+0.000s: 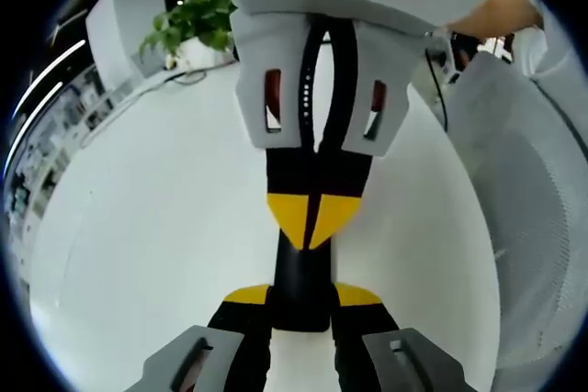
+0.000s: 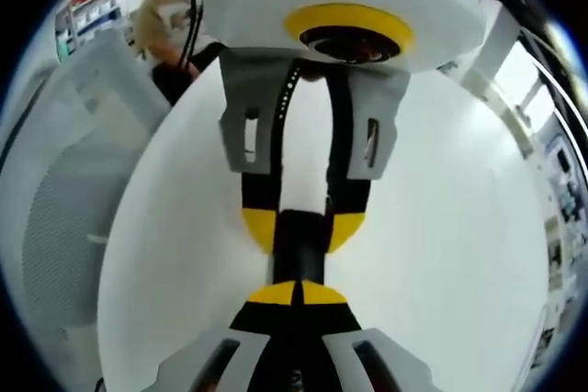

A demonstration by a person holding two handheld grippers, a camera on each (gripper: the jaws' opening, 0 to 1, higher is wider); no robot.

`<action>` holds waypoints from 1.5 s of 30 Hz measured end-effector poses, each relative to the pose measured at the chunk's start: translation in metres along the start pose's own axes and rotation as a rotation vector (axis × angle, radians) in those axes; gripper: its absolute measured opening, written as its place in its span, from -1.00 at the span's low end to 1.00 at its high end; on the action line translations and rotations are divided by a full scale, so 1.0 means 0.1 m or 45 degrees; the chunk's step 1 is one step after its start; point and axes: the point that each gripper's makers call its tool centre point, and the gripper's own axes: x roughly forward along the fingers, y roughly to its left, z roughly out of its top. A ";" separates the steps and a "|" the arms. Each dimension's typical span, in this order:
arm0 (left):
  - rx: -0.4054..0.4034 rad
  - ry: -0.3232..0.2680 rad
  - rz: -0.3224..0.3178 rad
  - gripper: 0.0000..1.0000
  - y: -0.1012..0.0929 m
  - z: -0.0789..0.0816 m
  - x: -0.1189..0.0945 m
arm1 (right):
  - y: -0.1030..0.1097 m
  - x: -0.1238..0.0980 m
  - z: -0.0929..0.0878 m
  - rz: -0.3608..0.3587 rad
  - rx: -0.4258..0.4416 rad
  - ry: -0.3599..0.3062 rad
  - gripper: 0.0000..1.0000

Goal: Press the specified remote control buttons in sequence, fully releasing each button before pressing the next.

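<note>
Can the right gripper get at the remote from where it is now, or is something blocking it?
Probably yes. The right gripper, jaws shut, meets the end of the remote, which the left gripper clamps between its jaws over the white table. Nothing lies between them.

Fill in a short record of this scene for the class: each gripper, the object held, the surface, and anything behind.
left gripper: jaws closed on the sides of the remote
right gripper: jaws shut, yellow tips together, meeting the remote from the opposite side
remote: black, narrow, held between the left gripper's yellow tips
button under the tips: cannot tell
table: white, round-edged
plant: green leaves, at the far edge of the table
</note>
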 end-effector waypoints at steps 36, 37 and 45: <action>-0.006 -0.004 0.019 -0.52 0.00 0.01 -0.01 | -0.01 -0.15 0.07 -0.064 0.000 -0.077 -1.00; -0.006 -0.005 0.019 -0.52 0.00 0.01 -0.01 | -0.01 -0.16 0.08 -0.064 0.002 -0.082 -1.00; -0.005 -0.002 0.019 -0.52 0.00 0.01 0.00 | -0.04 -0.19 0.10 -0.079 0.013 -0.110 -1.00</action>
